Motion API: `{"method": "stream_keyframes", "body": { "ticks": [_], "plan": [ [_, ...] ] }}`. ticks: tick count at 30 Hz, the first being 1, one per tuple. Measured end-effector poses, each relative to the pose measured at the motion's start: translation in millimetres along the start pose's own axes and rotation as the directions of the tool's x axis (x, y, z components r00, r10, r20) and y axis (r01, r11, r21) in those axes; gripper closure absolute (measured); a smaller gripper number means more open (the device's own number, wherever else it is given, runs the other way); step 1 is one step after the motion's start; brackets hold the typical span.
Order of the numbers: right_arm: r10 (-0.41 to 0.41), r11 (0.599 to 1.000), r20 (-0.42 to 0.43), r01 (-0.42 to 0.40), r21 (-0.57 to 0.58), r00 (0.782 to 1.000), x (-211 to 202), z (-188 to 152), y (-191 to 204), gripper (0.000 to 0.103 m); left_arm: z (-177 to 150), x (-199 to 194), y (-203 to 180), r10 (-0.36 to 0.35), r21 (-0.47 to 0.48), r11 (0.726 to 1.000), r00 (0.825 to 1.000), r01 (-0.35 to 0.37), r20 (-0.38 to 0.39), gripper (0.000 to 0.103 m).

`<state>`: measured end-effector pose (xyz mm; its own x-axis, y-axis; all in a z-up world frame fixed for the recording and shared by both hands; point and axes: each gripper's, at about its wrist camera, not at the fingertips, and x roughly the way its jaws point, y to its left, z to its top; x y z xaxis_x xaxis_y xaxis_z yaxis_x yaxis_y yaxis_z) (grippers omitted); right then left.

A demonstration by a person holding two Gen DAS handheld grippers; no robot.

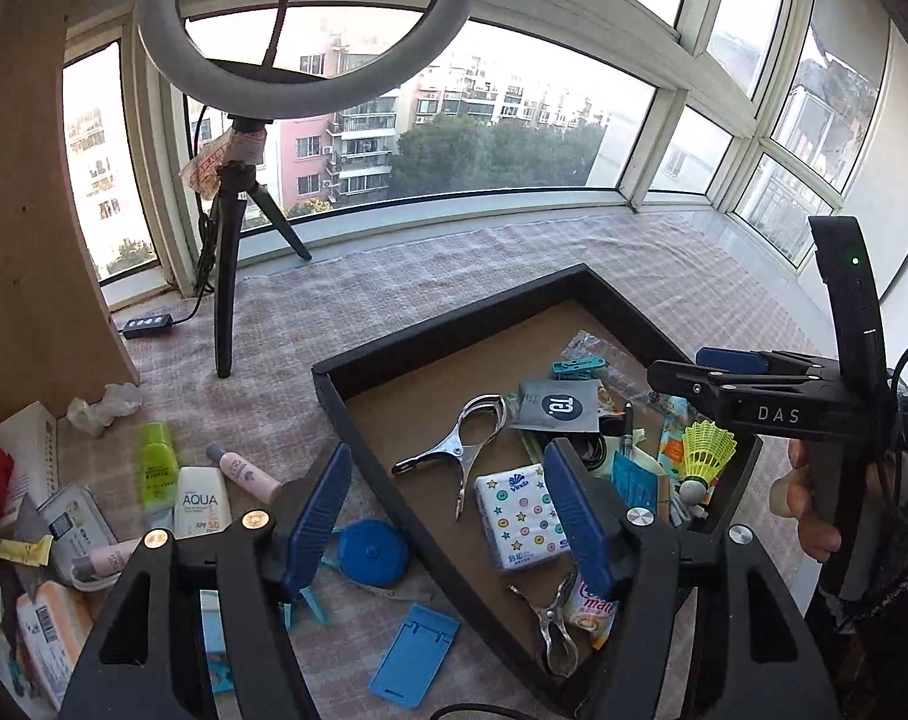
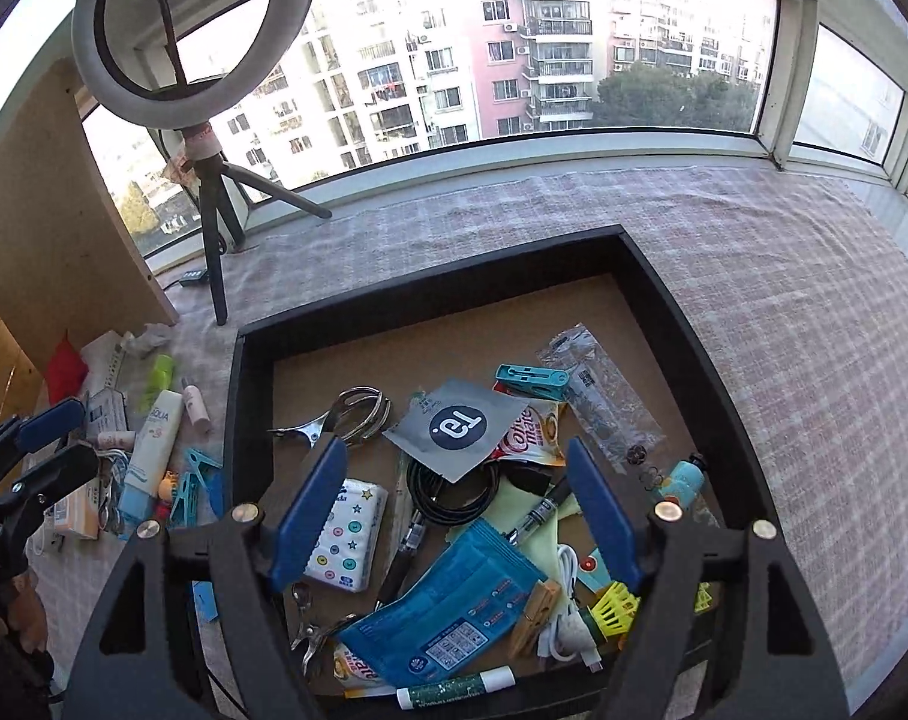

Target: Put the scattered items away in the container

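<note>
The black tray point(image 1: 454, 315) point(image 2: 430, 288) with a brown floor holds a metal clamp point(image 1: 460, 444), a star-print tissue pack point(image 1: 517, 516) point(image 2: 346, 531), a grey sachet point(image 2: 454, 426), a blue pouch point(image 2: 448, 618) and a yellow shuttlecock point(image 1: 706, 450). My left gripper point(image 1: 448, 516) is open above the tray's left rim, nothing between its pads. My right gripper point(image 2: 457, 516) is open over the tray's contents, also holding nothing. On the cloth left of the tray lie a blue tape measure point(image 1: 373, 552), a blue phone stand point(image 1: 415, 654), an AQUA tube point(image 1: 199, 507) point(image 2: 154, 444), a green bottle point(image 1: 157, 462) and a pink tube point(image 1: 247, 471).
A ring light on a black tripod point(image 1: 226, 276) point(image 2: 214, 252) stands at the back left beside a wooden board point(image 1: 28, 210). Windows run along the far edge of the checked cloth point(image 2: 784, 300). A person's hand point(image 1: 808, 510) grips the right tool's handle. Boxes and packets crowd the near left.
</note>
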<state>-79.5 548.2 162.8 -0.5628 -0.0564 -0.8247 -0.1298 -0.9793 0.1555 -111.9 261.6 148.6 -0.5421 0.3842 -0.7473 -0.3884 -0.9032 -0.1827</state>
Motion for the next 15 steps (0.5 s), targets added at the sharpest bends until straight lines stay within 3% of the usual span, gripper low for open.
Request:
{"method": "stream_keyframes", "body": {
  "ticks": [8, 15],
  "plan": [
    [0.131, 0.988, -0.06, -0.135, -0.07, 0.99, 1.7, -22.5, 44.4, 0.028, -60.6, -62.7, 83.0, 0.174, -0.134, 0.975, 0.984, -0.176, -0.024, 0.039],
    [0.279, 0.935, -0.17, -0.308, -0.177, 0.945, 3.6, -56.1, 114.8, 0.028, -128.4, -117.6, 130.0, 0.292, -0.261, 0.917, 0.954, -0.301, -0.071, 0.04]
  ]
}}
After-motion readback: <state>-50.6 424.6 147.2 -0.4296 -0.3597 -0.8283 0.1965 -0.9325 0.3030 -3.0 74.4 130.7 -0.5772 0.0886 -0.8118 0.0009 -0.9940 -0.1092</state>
